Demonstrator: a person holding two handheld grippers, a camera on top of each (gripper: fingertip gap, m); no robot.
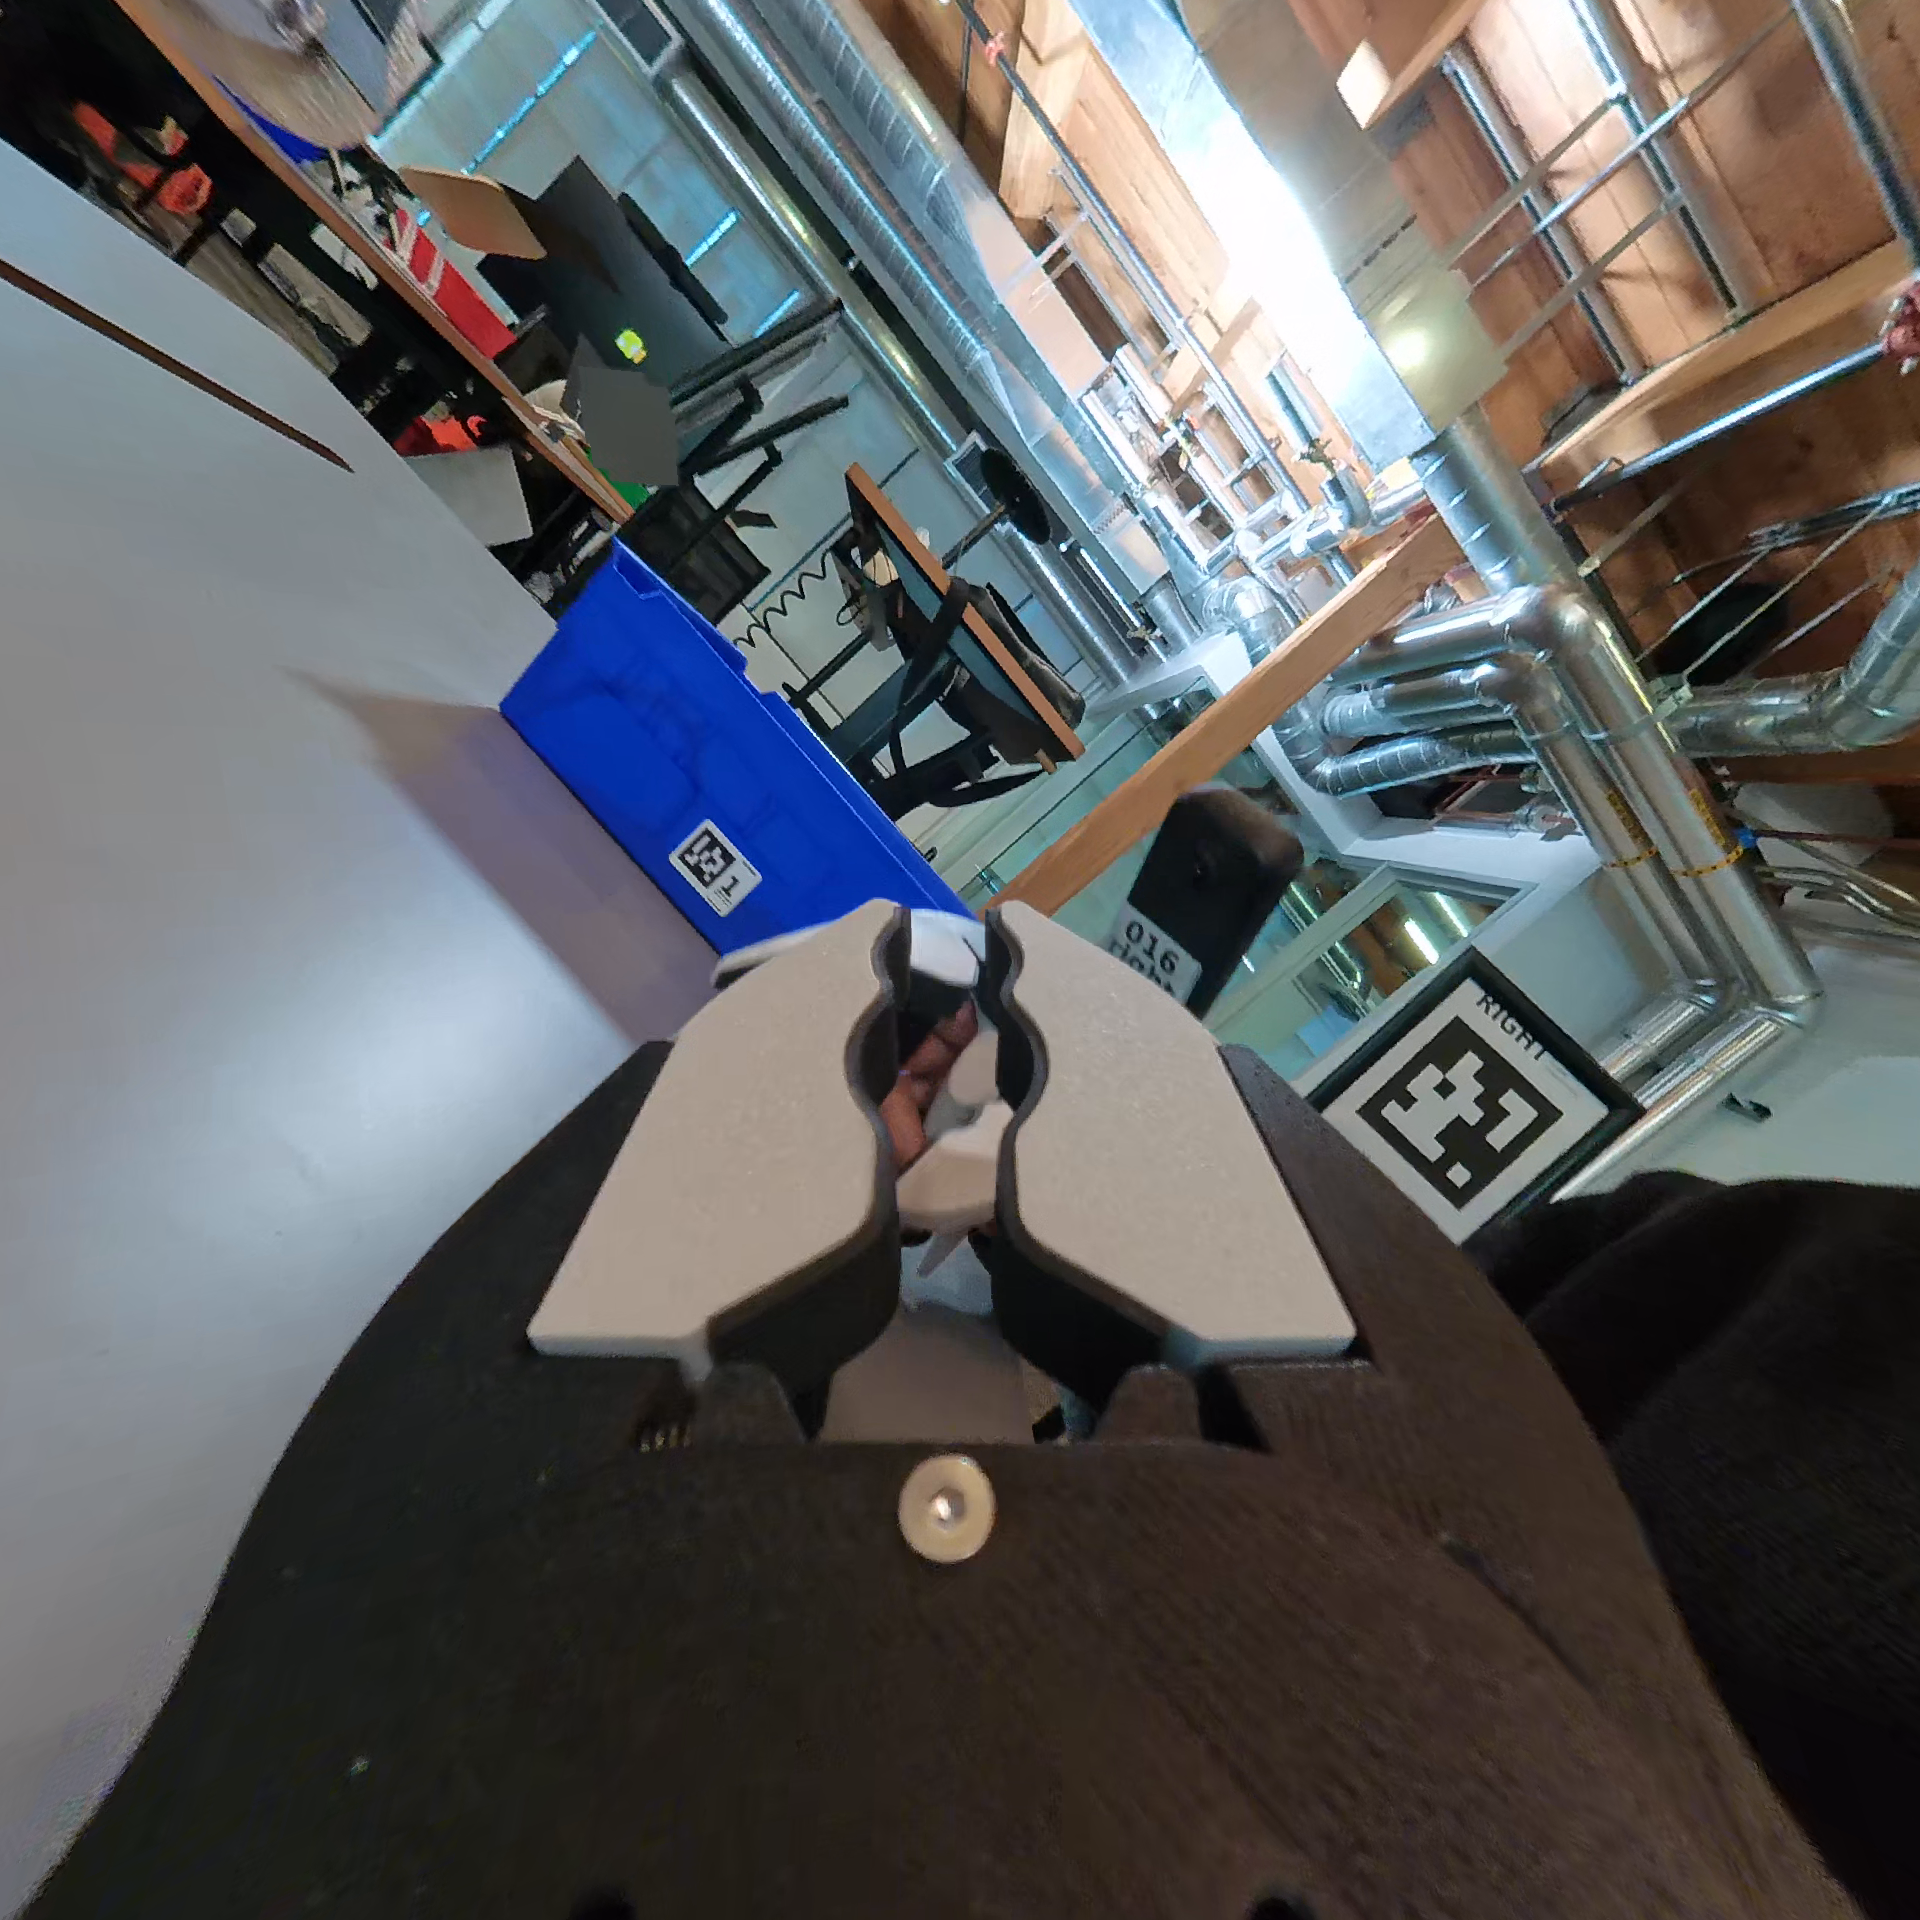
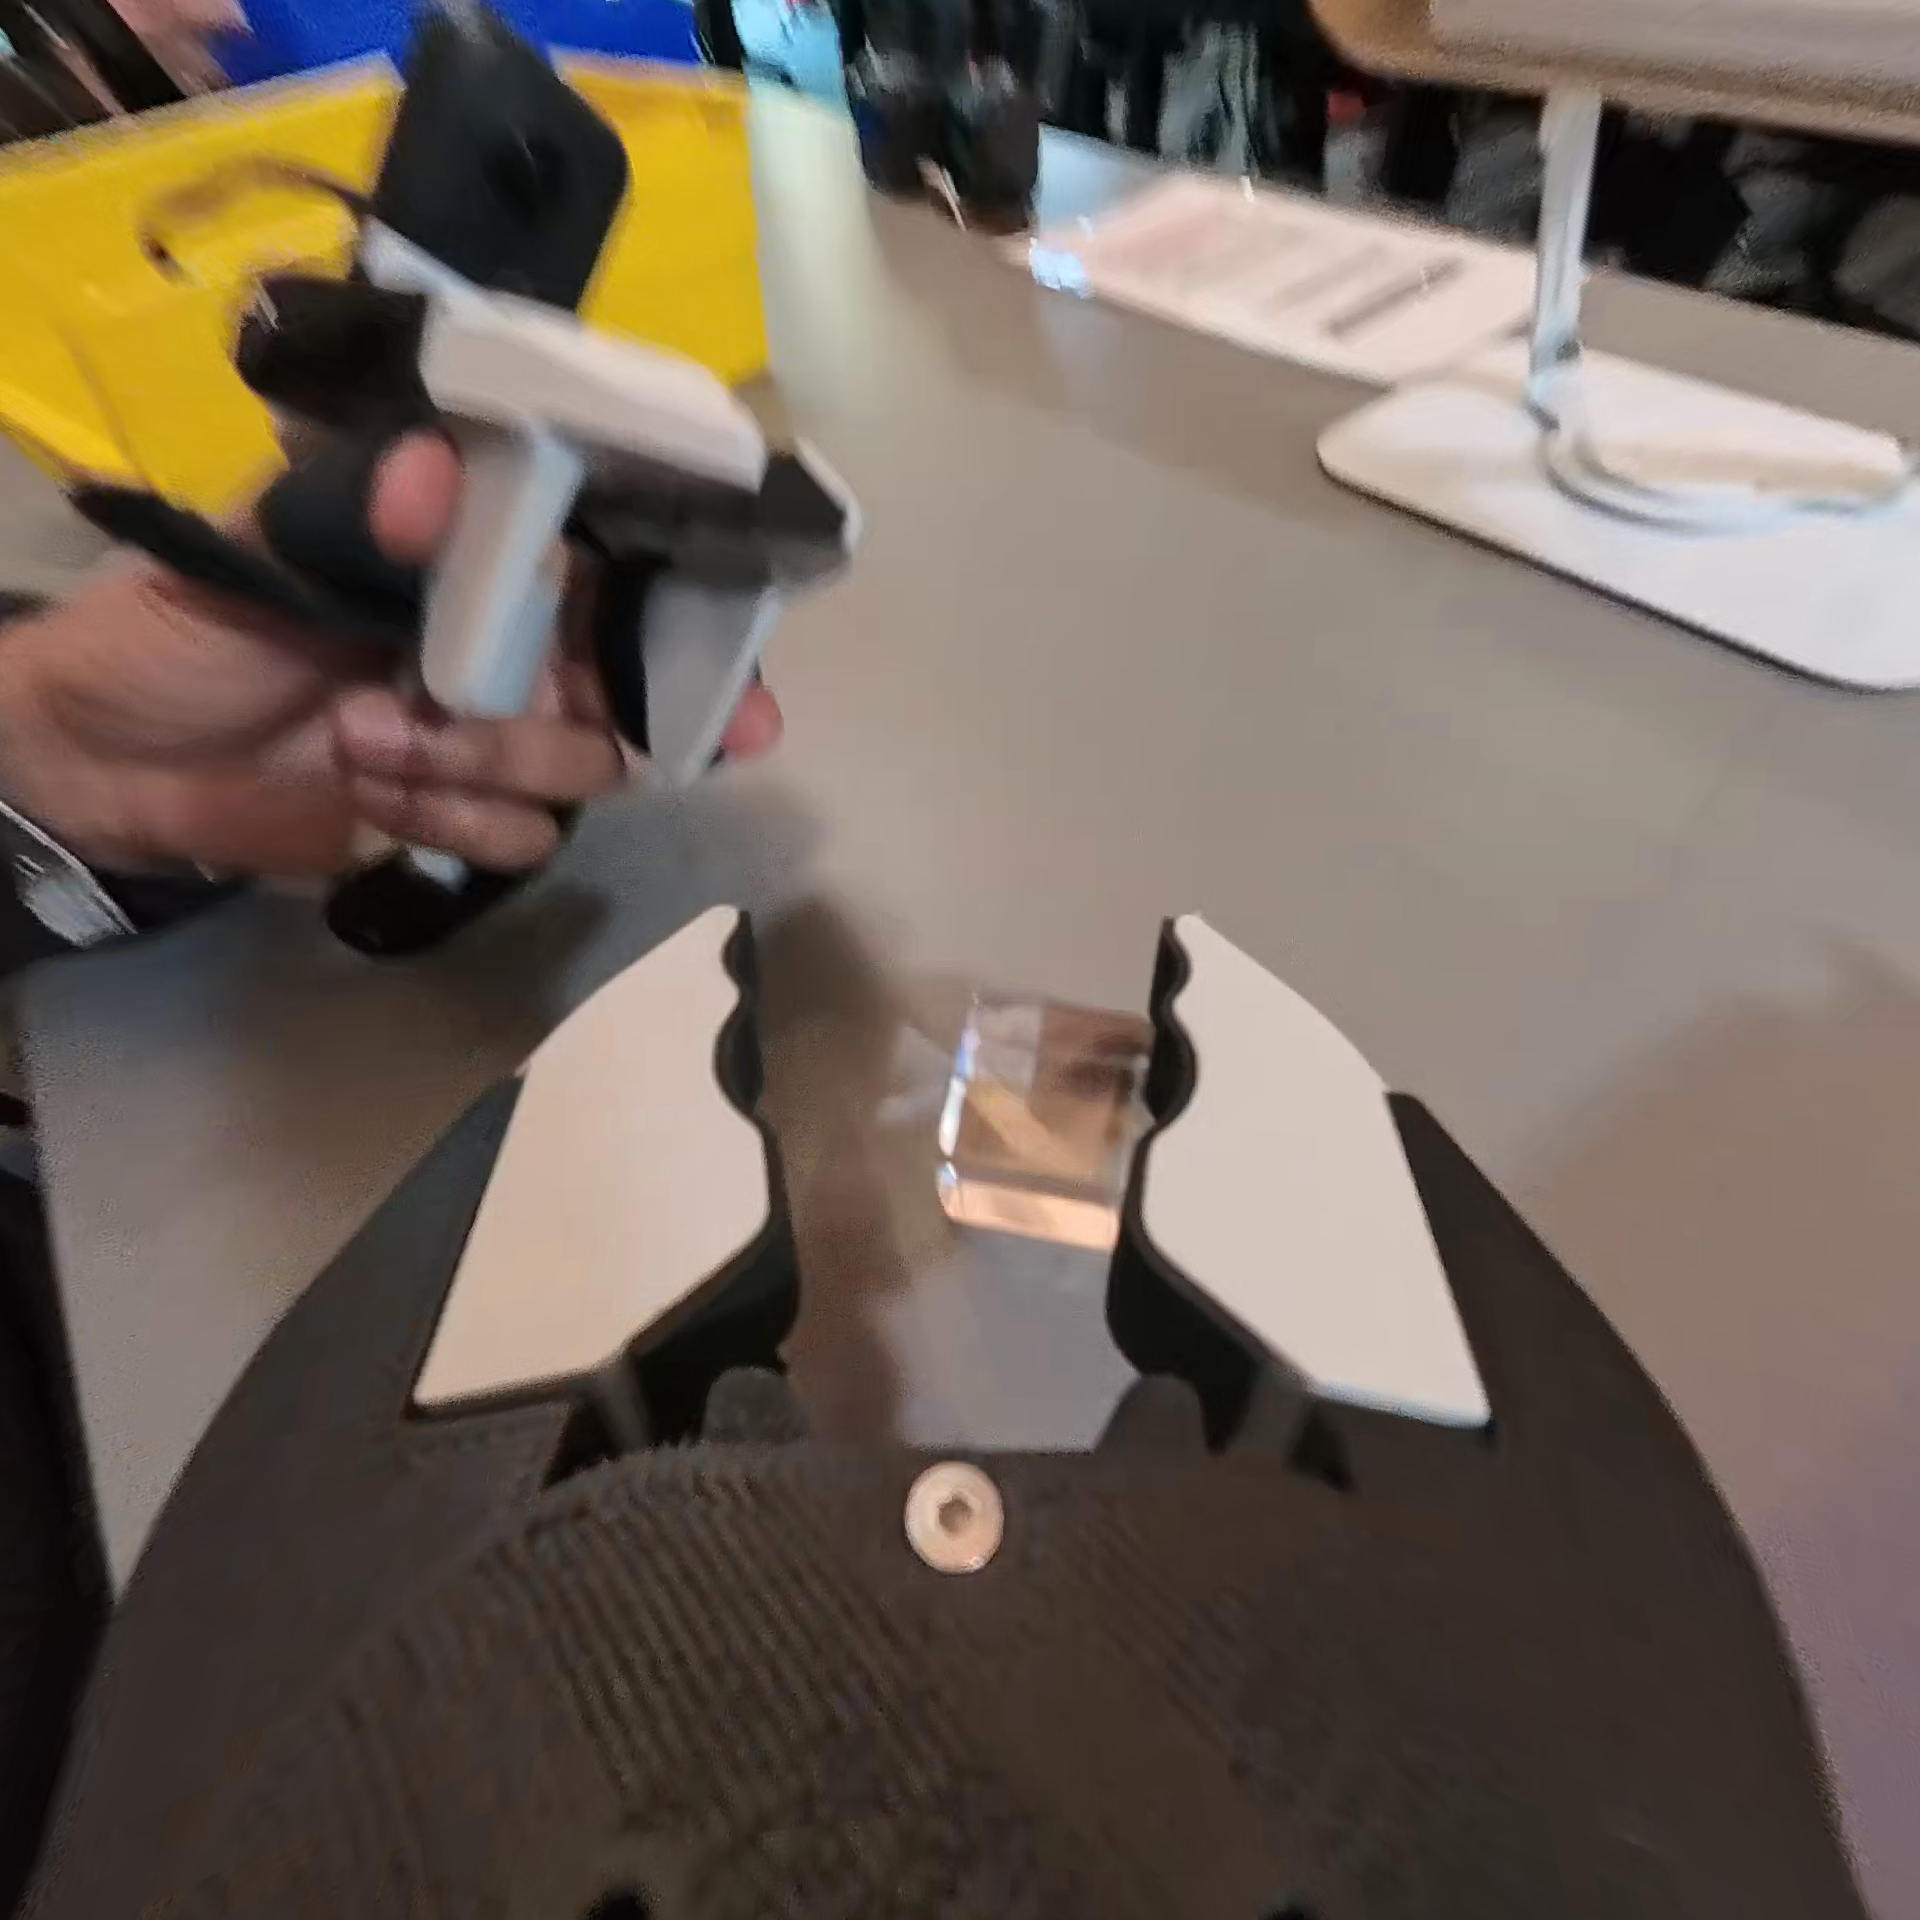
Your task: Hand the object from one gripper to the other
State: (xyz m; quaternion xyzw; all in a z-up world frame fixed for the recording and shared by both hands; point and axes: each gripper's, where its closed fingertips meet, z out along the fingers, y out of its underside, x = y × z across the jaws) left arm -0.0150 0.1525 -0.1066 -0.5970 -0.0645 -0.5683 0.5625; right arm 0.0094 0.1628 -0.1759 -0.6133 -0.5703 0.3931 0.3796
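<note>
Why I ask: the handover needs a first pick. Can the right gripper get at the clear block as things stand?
Probably yes. The right gripper is open, and the clear block lies on the grey table between its fingers, close to the right one. Nothing stands between them.

cube [image 2: 1039, 1117] on table [image 2: 1247, 727]

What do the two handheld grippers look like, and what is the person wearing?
Both the left gripper and right gripper have a rough black printed body, a silver centre screw and flat pale grey fingers with wavy black inner edges. The other unit carries a square black-and-white marker. The sleeve is dark.
</note>
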